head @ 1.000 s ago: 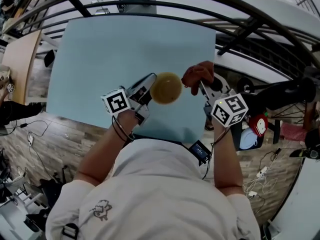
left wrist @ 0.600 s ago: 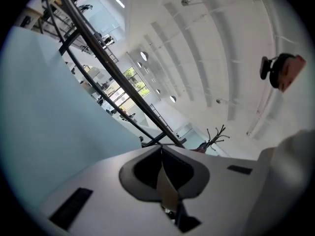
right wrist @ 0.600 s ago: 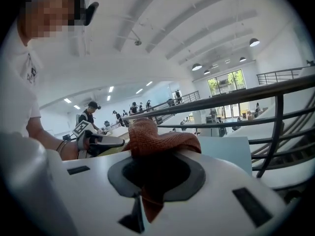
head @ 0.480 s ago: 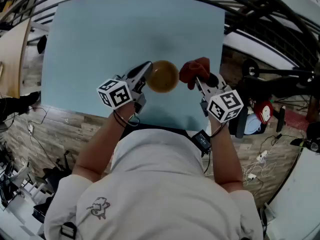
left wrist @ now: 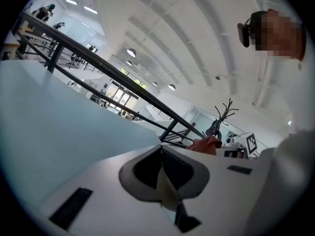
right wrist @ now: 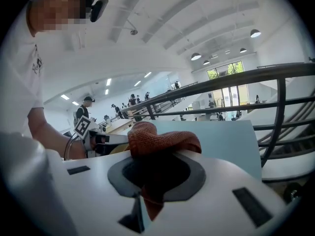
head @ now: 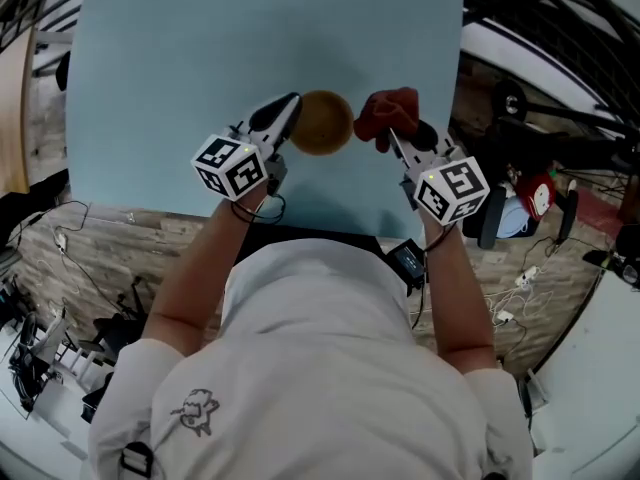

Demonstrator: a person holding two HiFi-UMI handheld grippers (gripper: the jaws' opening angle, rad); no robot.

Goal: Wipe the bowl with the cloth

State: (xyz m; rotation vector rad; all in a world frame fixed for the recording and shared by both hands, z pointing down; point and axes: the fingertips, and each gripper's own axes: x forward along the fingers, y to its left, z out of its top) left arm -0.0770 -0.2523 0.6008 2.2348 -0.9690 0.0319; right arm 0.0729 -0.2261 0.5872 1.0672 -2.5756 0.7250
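Over the near half of the pale blue table [head: 150, 88], towards its right edge, the bowl [head: 322, 121] and the cloth [head: 385, 111] sit side by side, close but apart. The left gripper [head: 288, 116] has its jaws pinched together on the bowl's rim; its own view shows a thin cream wall squeezed between the dark pads. The right gripper [head: 393, 140] is clamped on the cloth, which bulges out above the jaws in a rounded wad with a tail hanging below them. Whether the bowl rests on the table or hangs just above it, I cannot tell.

The weak point, as I judge it, is the hold on the bowl: it is taken by one narrow spot of rim only. Once the cloth pushes against the inside or the far wall, the bowl could swing about that pinch, or slide out of it if the surface is as smooth as it looks. The cloth is held by a fold rather than spread, so a hard rub could tug it loose or let a jaw scrape the bowl.

The bowl is round, thin-walled and mustard yellow with a dull sheen, probably plastic. The cloth is rust red, coarsely woven or knitted, soft and thick. The table top is flat and matte.
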